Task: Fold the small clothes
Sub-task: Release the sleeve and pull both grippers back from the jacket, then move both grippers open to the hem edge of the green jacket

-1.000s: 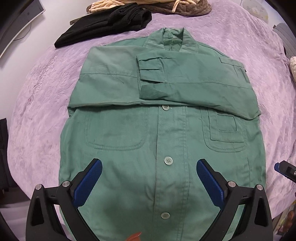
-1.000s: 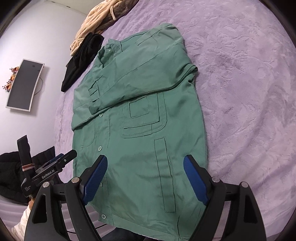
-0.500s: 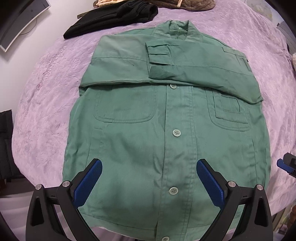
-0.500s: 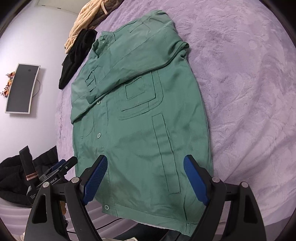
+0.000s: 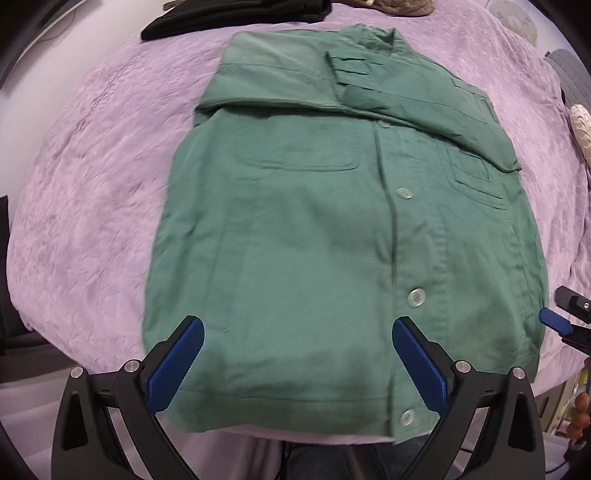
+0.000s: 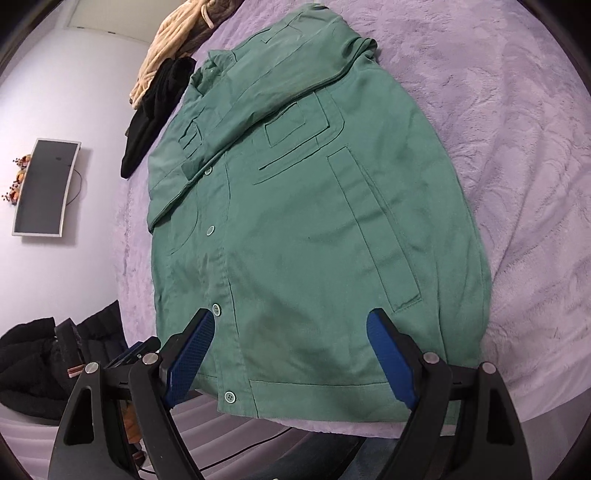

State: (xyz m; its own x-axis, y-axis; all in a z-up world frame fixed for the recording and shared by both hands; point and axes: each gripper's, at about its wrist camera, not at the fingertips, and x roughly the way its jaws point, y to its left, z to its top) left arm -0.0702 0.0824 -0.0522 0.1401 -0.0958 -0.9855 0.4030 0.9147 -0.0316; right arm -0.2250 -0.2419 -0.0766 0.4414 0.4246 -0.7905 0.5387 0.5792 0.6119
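The green shirt (image 5: 314,229) lies flat and buttoned, front up, on the purple bedspread (image 5: 92,177), its hem at the near edge of the bed and its collar (image 5: 376,37) toward the far side. Both sleeves are folded across the chest, one cuff (image 5: 351,70) lying over the other sleeve just below the collar. A row of pale buttons runs down the placket (image 5: 391,236), and a pocket sits on each side of it.

The left gripper (image 5: 297,363) hangs over the hem, left of the placket, its blue pads (image 5: 177,365) wide apart with nothing between them but the cloth below; whether they touch it cannot be told. The right gripper (image 6: 290,354) is over the hem on the other side of the placket, also spread wide and holding nothing. In the left view its blue tip (image 5: 556,321) shows just past the shirt's right side edge.

Beyond the collar, near the far edge of the bed, lie black clothes (image 5: 236,14) and a beige garment (image 6: 170,48). A monitor (image 6: 46,188) hangs on the wall, and dark clothing (image 6: 33,365) is piled off the bed's near left corner.
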